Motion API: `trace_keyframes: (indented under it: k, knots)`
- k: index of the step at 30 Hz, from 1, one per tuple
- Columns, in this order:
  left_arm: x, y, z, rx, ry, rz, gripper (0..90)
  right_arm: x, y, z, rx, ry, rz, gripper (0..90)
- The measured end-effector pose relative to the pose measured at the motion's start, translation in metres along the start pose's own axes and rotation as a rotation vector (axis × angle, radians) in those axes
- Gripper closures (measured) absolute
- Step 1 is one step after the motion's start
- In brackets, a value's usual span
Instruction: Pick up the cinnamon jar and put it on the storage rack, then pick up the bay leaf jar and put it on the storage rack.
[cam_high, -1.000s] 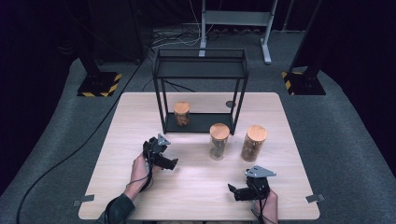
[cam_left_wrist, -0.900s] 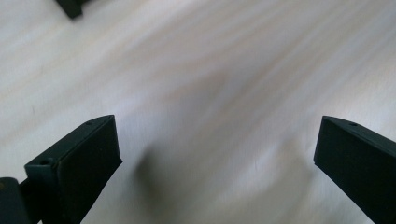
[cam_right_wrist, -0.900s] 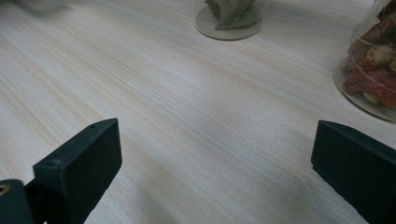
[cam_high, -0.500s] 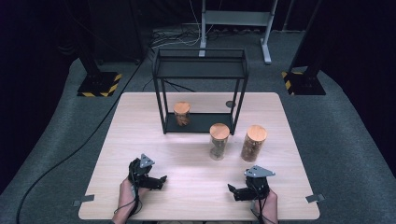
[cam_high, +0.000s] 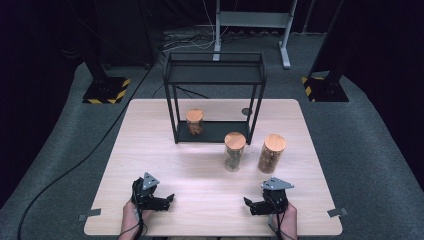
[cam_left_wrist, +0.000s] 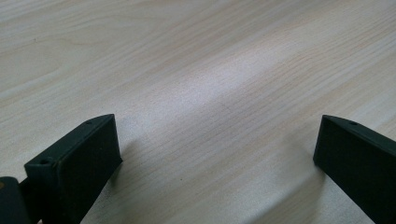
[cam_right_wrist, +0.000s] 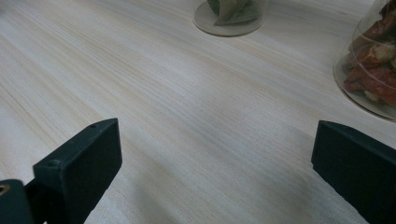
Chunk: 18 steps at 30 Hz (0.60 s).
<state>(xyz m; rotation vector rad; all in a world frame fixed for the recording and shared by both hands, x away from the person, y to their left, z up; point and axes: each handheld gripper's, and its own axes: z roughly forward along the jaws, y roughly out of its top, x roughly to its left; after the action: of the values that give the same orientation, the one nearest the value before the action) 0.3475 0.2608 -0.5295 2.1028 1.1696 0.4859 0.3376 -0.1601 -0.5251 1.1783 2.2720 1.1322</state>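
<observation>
Resting low on the pale, wood-grained desk, near its front edge: the left hand-held gripper, with flat black blocky jaws standing wide apart and holding nothing. Sitting near the front right: the right hand-held gripper, jaws also spread wide and gripping nothing.

Standing a little way ahead of the right hand-held gripper: two round clear jars with smooth wooden lids. Holding greenish leafy bits, perhaps dried leaves, though hard to tell: the middle jar. Holding reddish-brown crinkly pieces: the taller jar, just beside it on the right. Showing as round see-through bases in the right gripper view: the middle jar at the top and the taller jar at the right edge.

Sitting inside a boxy black metal frame rack at the back of the desk: a shorter jar, on the rack's dark bottom shelf.
</observation>
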Motion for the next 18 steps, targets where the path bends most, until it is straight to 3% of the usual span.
trace_keyframes:
  k: [18]
  knots:
    - [0.0004, 0.0018, 0.0020, -0.002, 0.002, -0.005, 0.0, 0.0006, 0.0009, 0.0024, 0.027, -0.015, -0.001, 1.1]
